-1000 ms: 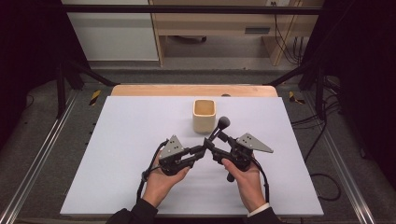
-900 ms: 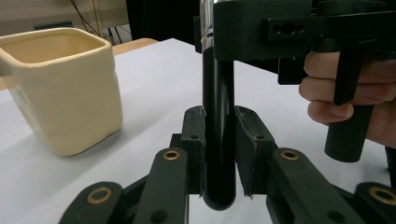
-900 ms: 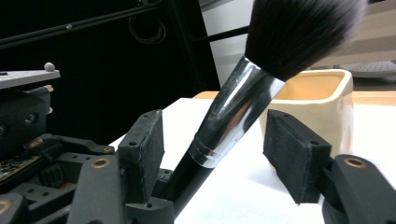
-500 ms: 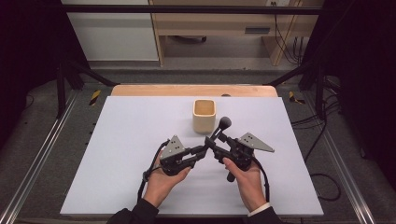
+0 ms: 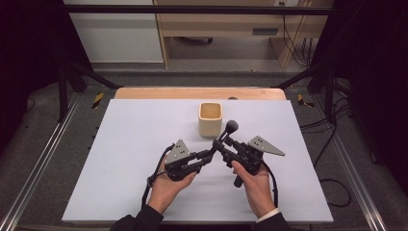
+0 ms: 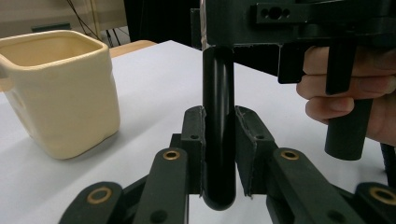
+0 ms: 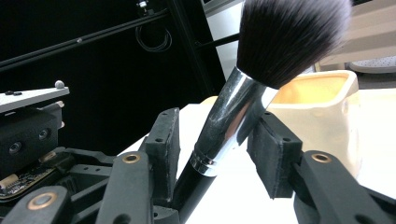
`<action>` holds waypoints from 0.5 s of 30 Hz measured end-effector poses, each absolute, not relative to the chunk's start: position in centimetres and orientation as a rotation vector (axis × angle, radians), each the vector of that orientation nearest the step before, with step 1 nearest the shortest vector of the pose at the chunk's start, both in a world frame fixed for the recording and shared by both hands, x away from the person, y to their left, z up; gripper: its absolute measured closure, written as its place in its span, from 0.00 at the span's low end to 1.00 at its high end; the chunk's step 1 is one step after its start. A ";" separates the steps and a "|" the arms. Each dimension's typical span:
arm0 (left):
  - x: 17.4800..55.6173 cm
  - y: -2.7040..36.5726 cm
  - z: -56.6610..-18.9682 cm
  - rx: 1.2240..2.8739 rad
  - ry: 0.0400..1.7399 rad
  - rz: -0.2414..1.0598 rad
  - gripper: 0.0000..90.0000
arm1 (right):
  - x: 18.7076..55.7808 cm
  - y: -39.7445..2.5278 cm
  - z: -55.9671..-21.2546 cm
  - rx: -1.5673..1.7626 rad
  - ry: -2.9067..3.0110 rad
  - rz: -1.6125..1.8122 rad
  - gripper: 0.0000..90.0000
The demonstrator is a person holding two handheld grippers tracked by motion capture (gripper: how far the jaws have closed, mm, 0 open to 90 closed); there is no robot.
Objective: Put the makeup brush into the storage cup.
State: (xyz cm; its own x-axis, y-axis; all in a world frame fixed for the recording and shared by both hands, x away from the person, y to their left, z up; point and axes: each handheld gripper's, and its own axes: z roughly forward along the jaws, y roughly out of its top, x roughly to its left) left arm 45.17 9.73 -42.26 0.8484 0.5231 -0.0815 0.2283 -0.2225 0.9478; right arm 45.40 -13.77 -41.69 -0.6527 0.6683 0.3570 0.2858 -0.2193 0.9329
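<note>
Left hand (image 5: 166, 185): comes in from the near edge of the counter (image 5: 120, 159), holding the left gripper (image 5: 210, 155) just left of the counter's middle.
Left gripper: clenched on the black handle of the makeup brush (image 5: 225, 135); in the left gripper view the handle (image 6: 218, 135) stands upright between the two pads, its rounded end just below them.
Right hand (image 5: 255, 185): also from the near edge, beside the left hand, holding the right gripper (image 5: 222, 144) so that the two grippers meet tip to tip.
Right gripper: its jaws stand around the brush's silver ferrule (image 7: 233, 116); the left pad seems to touch it, the right pad looks slightly apart, so I cannot tell whether the grip is firm.
Makeup brush: held above the counter between both grippers, tilted, with the dark bristle head (image 7: 289, 37) uppermost and pointing toward the far edge.
Cup (image 5: 210, 119): cream, square-sided, open and upright, near the middle of the far edge, just beyond the brush head and not touching it.
</note>
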 end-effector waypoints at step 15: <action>45.2 9.8 -42.4 1.807 0.567 0.294 0.83 | 45.4 -13.8 -41.7 1.142 1.756 1.943 0.69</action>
